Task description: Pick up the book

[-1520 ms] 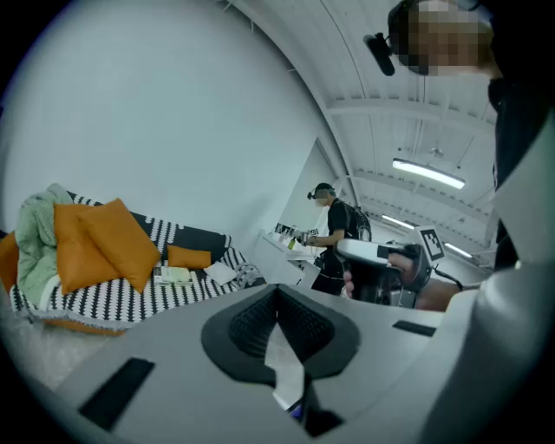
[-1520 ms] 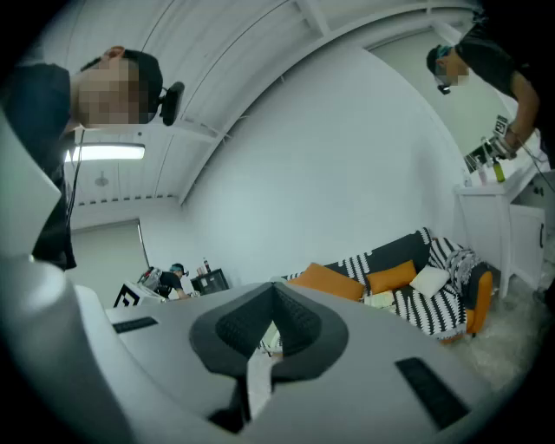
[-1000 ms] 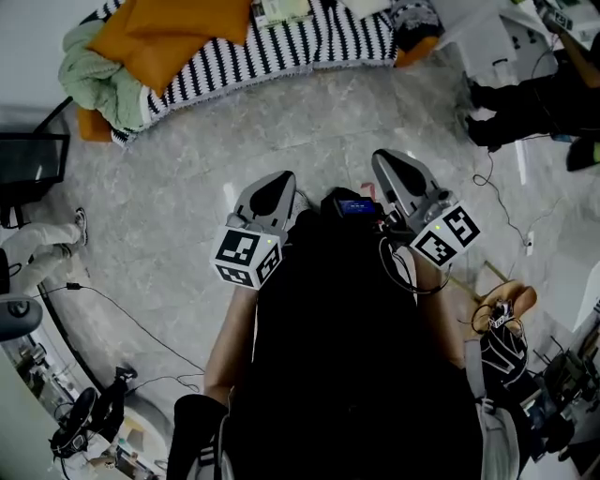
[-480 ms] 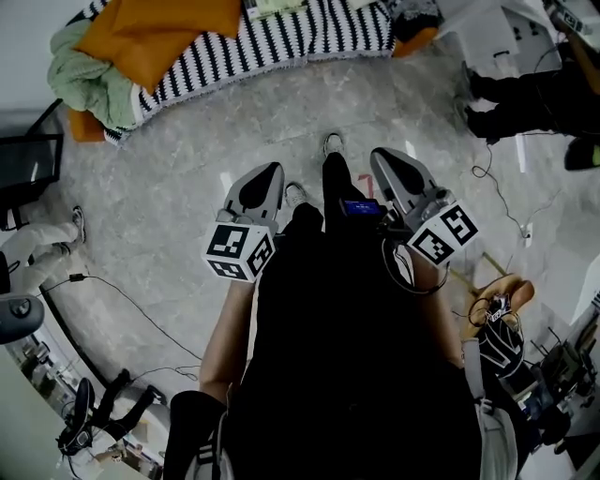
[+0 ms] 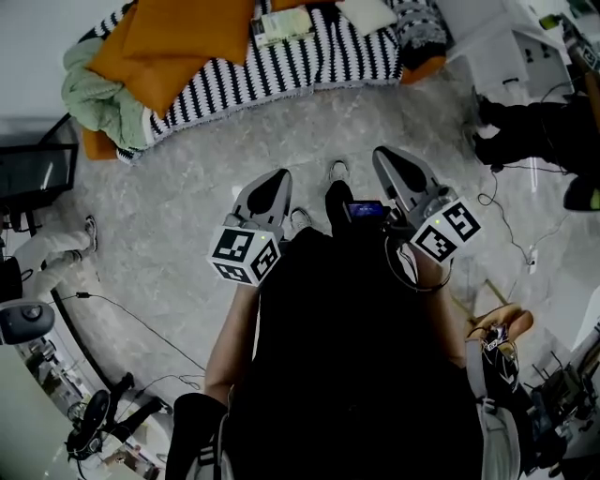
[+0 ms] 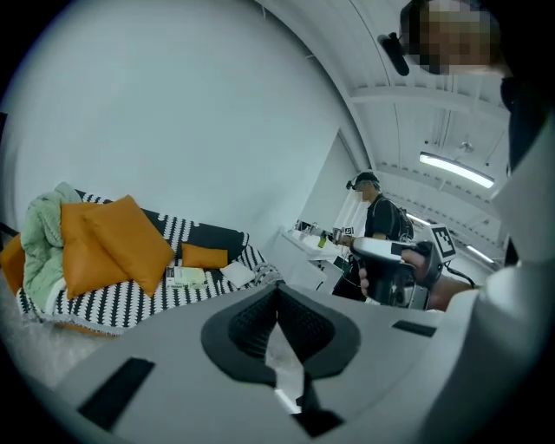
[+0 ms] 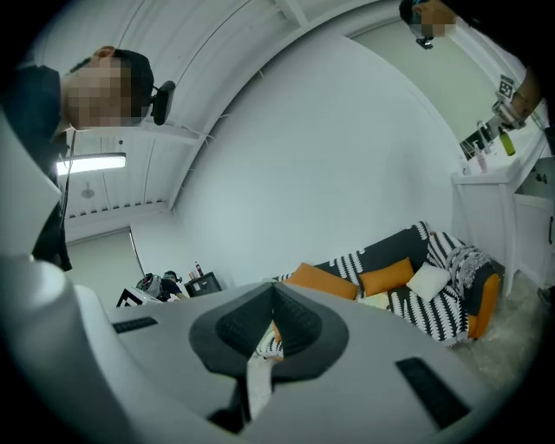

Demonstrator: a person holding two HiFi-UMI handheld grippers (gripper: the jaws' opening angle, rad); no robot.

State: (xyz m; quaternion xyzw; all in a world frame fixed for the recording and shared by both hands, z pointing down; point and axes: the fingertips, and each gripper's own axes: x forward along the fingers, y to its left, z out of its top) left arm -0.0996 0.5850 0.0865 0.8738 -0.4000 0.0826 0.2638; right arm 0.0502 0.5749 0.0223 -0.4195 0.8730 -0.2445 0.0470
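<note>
- Orange cushion [image 5: 178, 42] and white cushion [image 5: 368, 14] flank the book [image 5: 284, 23], which lies flat on the seat of the striped sofa [image 5: 337, 52], back from the sofa's front edge.
- Both tools hang over the marbled floor [image 5: 187, 187], close to the person's body and well apart from the book. The sofa's front edge lies between them and it.
- On the left gripper [image 5: 272, 183] the fingers [image 6: 247, 325] are pressed together with nothing between them.
- On the right gripper [image 5: 392, 159] the fingers [image 7: 299, 325] are likewise closed and empty. Both pairs would have to part before any hold is possible.
- The book looks thin and pale-covered, so it is probably light. It is likely to bend or droop if taken by one corner.
- Its cover is probably smooth, so a shallow pinch could let it slide out.
- The sofa cover beneath it is soft and should give. A lower finger could press into the seat and slip under an edge, with no need to scrape.
- The best hold seems to be the edge facing the sofa's front edge, taken deep and near its middle.
- Gripping the spine side would stop the pages fanning, but these views do not show which edge is the spine.
</note>
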